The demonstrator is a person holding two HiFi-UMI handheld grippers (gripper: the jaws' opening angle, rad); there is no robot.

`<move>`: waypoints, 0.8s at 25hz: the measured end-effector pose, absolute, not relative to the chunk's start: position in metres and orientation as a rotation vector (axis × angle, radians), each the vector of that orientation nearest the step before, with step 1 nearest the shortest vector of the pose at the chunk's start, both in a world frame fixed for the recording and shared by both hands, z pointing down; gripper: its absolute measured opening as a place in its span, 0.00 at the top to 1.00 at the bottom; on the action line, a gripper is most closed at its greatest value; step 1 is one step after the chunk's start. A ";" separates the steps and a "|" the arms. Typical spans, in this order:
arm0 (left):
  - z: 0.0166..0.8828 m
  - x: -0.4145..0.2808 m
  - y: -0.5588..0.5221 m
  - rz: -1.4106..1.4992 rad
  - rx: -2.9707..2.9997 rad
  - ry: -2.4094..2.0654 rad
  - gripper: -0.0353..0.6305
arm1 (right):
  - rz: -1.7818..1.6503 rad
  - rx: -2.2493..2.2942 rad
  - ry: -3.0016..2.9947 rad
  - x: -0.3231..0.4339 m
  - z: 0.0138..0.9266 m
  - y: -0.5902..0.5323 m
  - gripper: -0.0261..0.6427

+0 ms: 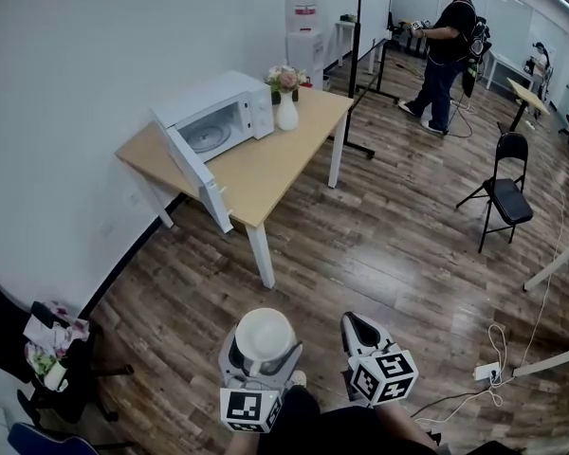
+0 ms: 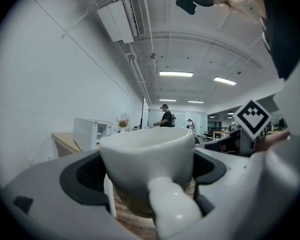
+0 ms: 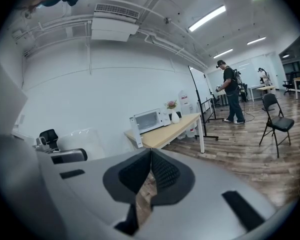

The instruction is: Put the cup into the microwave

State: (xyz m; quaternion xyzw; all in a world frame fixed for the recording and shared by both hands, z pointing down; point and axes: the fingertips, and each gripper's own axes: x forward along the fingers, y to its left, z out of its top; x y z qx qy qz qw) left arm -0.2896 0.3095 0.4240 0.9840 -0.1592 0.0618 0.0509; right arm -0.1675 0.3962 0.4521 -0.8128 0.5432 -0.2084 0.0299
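Note:
A white cup [image 1: 264, 336] sits upright between the jaws of my left gripper [image 1: 262, 343], which is shut on it. In the left gripper view the cup [image 2: 147, 164] fills the middle, its handle pointing back at the camera. My right gripper [image 1: 358, 329] is shut and holds nothing; its black pads [image 3: 160, 171] meet at the tips. The white microwave [image 1: 220, 114] stands on a wooden table [image 1: 266, 164] well ahead, its door [image 1: 192, 169] swung open. It also shows small in the left gripper view [image 2: 91, 132] and the right gripper view [image 3: 151, 120].
A white vase of flowers [image 1: 285, 100] stands beside the microwave. A person [image 1: 449, 45] stands far back right. A black folding chair [image 1: 505, 190] is at right, a black chair with clutter [image 1: 49, 349] at left. Cables [image 1: 488, 356] lie on the wood floor.

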 end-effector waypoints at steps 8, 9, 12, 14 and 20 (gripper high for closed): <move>0.425 -0.271 0.276 0.197 2.995 -0.471 0.23 | -0.662 -2.512 1.662 -0.150 0.455 0.364 0.97; 0.426 -0.269 0.272 0.197 2.994 -0.468 0.23 | -0.663 -2.513 1.660 -0.148 0.455 0.360 0.97; 0.427 -0.263 0.258 0.199 2.993 -0.462 0.23 | -0.663 -2.518 1.658 -0.142 0.456 0.347 0.97; 0.428 -0.259 0.249 0.198 2.993 -0.455 0.23 | -0.664 -2.521 1.654 -0.139 0.457 0.338 0.97; 0.431 -0.251 0.223 0.187 2.998 -0.427 0.23 | -0.675 -2.534 1.630 -0.133 0.464 0.315 0.97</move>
